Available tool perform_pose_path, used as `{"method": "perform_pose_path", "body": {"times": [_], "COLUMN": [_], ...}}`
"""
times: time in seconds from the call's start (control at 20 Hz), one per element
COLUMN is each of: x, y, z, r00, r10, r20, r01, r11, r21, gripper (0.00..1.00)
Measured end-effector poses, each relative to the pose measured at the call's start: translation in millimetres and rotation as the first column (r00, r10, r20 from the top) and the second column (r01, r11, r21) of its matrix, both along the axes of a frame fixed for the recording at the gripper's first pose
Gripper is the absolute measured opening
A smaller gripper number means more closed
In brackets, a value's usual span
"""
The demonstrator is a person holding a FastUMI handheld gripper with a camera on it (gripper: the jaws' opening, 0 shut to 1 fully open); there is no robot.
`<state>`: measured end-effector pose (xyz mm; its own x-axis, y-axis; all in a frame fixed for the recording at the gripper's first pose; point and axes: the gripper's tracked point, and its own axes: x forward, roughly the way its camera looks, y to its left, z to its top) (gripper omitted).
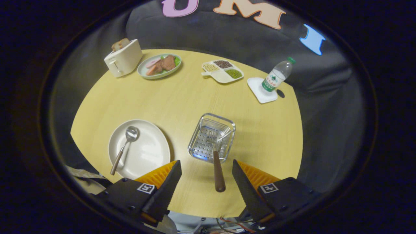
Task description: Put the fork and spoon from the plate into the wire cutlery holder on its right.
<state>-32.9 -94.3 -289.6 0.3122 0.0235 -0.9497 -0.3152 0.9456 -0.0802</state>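
A white plate [148, 152] lies on the yellow table, ahead and left of my fingers. On it rests a spoon [124, 146] with a brown handle, bowl pointing away. To the plate's right stands the wire cutlery holder [206, 144]. The fork [217, 162] leans in it, tines down in the basket, its brown handle sticking out over the near rim toward me. My gripper [207, 169] hovers open just behind the holder, and the fork handle's end lies between the fingertips without touching either.
At the table's far side stand a cream toaster [123, 58] with bread, a plate of food [159, 66], a divided dish of grains [222, 71], and a water bottle [276, 76] on a white coaster [260, 92]. The table's near edge is just below the fingers.
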Motion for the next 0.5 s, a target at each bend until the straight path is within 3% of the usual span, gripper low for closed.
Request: {"method": "perform_pose_path", "body": {"times": [0.3, 0.5], "x": [1.9, -1.0], "y": [32.4, 60.7], "z": [12.4, 19.6], "r00": [0.986, 0.966], "r10": [0.009, -0.051], "r20": [0.164, 0.253], "r01": [-0.019, 0.013], "r11": [0.998, 0.989], "r21": [0.062, 0.149], "gripper": [1.0, 1.0]}}
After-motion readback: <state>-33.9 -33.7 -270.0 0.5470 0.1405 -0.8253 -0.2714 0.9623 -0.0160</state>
